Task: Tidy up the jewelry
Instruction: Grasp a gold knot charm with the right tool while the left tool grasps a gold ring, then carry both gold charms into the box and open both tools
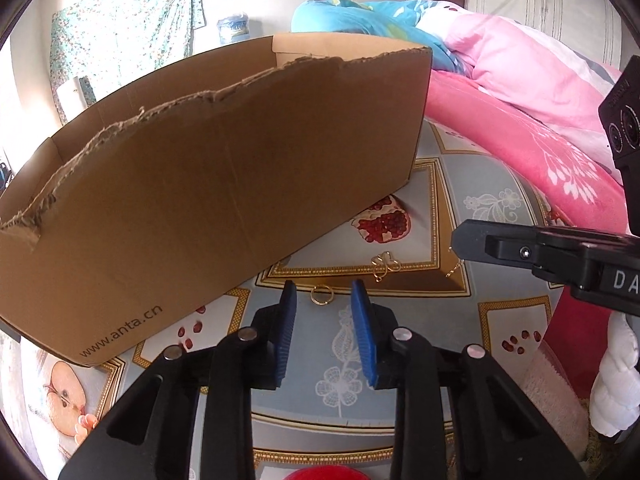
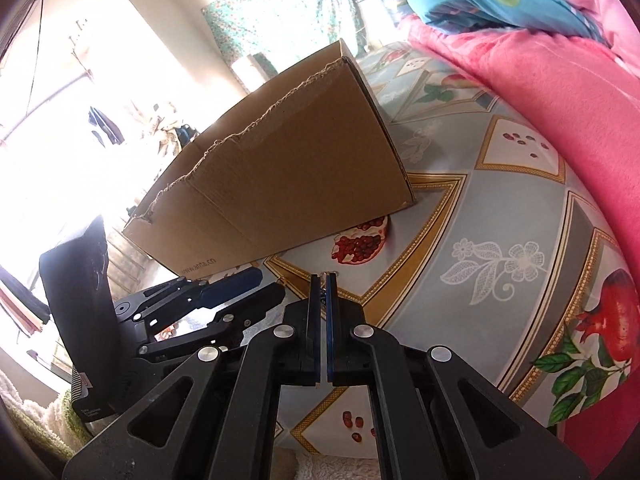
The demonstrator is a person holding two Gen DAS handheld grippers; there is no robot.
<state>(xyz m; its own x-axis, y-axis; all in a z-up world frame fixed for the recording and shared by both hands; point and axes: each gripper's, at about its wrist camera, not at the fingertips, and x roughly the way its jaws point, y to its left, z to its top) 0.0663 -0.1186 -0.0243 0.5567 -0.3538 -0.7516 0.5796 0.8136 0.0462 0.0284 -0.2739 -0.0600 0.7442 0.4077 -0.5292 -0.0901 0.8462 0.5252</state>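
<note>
A small gold ring lies on the patterned cloth, right between the blue fingertips of my left gripper. That gripper is open and its pads stand clear of the ring on both sides. A gold knot-shaped piece rests just beyond it. My right gripper is shut, with a thin gold chain pinched at its tip and dangling down to the cloth. The right gripper reaches in from the right in the left wrist view. In the right wrist view the left gripper shows at lower left.
A torn-rimmed cardboard box stands on the cloth just behind and left of the jewelry. Pink blankets and a blue quilt pile up at the back right. A white fluffy item lies at the right edge.
</note>
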